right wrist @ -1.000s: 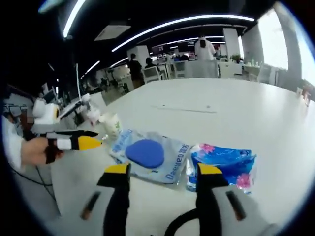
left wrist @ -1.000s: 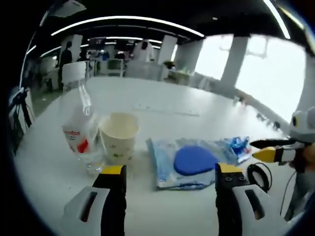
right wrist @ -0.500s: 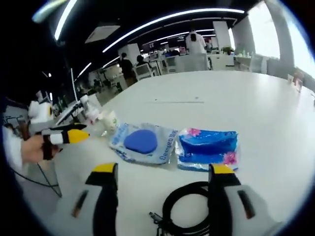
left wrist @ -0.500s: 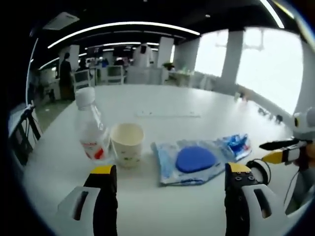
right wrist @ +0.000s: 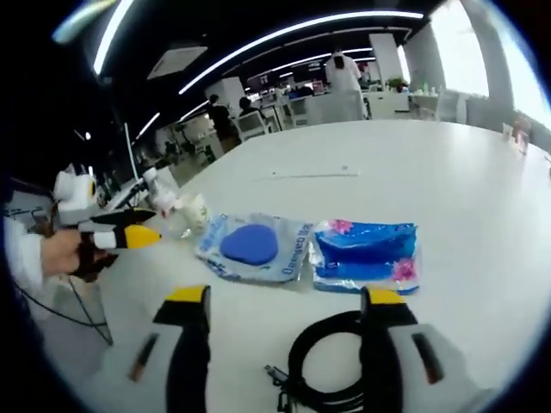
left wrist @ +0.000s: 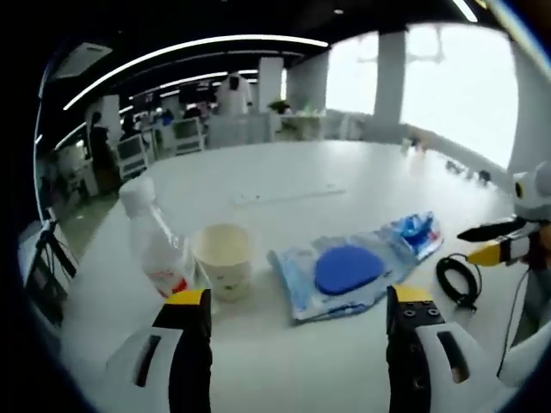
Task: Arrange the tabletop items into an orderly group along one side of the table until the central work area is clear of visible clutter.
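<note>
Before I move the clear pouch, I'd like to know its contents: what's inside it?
A blue oval pad shows through the clear pouch, with blue printing on the plastic. Anything beneath the pad is covered.

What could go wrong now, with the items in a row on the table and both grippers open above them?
1. The plastic bottle stands right next to the paper cup; a careless left gripper could knock both over.
2. The black cable coils between the right gripper jaws, so it may snag.
3. The blue packet and the pouch with the blue disc are thin and flat, so they may slide rather than lift.
</note>
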A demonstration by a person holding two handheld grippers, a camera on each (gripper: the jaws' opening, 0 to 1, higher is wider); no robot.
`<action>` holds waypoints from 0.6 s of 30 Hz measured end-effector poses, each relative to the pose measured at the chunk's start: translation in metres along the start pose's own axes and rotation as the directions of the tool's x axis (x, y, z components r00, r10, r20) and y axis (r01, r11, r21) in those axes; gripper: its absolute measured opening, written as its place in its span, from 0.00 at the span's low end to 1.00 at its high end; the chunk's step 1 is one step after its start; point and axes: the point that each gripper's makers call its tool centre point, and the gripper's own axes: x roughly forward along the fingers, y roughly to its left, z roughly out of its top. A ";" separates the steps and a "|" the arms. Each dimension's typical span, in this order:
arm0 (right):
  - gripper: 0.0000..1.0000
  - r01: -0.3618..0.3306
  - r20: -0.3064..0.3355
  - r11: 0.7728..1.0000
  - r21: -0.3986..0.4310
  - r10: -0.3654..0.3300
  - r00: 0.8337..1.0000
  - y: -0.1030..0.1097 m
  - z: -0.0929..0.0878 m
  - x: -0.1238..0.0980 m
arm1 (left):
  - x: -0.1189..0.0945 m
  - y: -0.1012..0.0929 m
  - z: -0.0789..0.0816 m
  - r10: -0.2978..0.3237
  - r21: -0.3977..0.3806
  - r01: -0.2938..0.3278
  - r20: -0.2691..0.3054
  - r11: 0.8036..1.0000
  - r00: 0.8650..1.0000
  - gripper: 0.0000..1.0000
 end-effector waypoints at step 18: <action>0.66 0.033 0.043 0.996 0.084 -0.037 0.998 -0.010 -0.019 -0.039 | 0.036 0.014 0.010 -0.029 0.323 0.087 -0.179 0.942 0.983 0.73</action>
